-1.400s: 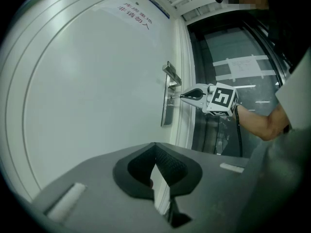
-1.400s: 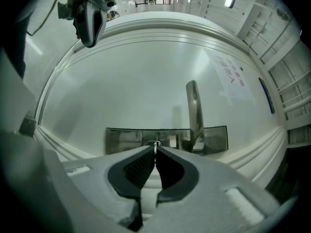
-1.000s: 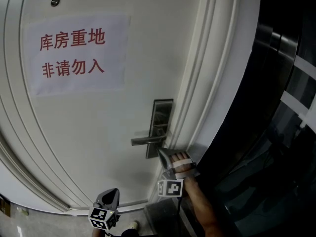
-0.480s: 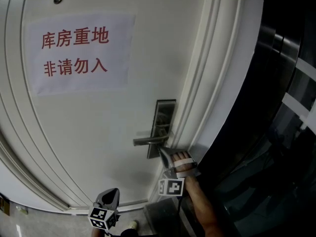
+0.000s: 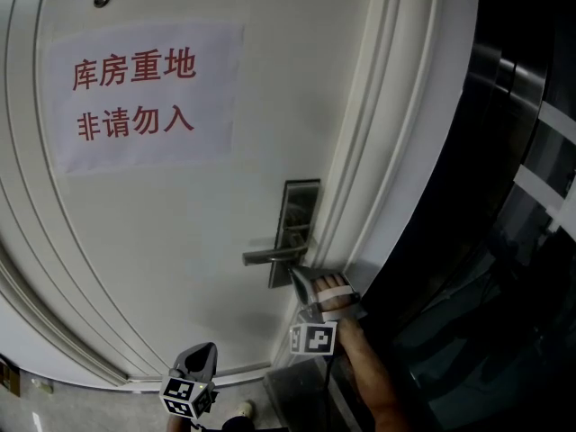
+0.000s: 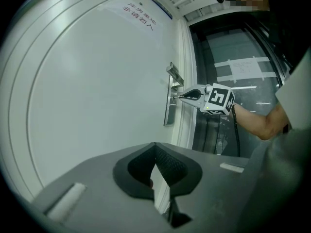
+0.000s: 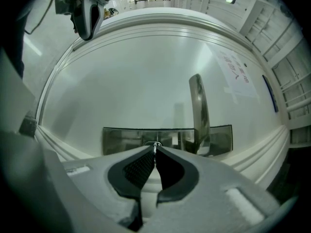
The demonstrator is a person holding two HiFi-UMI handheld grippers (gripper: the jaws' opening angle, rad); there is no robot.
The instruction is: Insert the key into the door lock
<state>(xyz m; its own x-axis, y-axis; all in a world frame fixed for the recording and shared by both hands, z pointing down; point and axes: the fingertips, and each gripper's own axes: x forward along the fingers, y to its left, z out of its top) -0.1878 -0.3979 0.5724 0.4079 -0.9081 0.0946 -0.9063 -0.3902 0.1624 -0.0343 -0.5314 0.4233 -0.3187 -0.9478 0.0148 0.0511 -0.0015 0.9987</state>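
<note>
Low at the near left, the left gripper (image 5: 204, 351) hung idle in front of the door (image 5: 180, 232). In the left gripper view its tips met with nothing between them, so we read those tongs as closed and empty.

Moving right across the door, a paper sign (image 5: 144, 97) with red characters sat high up, well apart from the work. Further right, the lever handle (image 5: 270, 256) stuck out leftward from the metal lock plate (image 5: 298, 203), near the door's right edge.

The right gripper (image 5: 298, 278) was pressed up to the lower part of that plate, just under the handle, and pointed level at it. In the right gripper view its tongs were pinched together on the key (image 7: 155, 147), a thin sliver of metal at the very tips, and the key met the plate at a small ring that we took for the keyhole. We could not tell how deep the blade sat, if it had entered at all.

We judged the step in hand to be the insertion itself: the key was lined up and at the lock's mouth. The next move would call for a straight, level push along the key's axis, with the pinch kept firm so the blade neither twisted nor slipped. The right gripper would also need to stay clear of the handle above.
</note>
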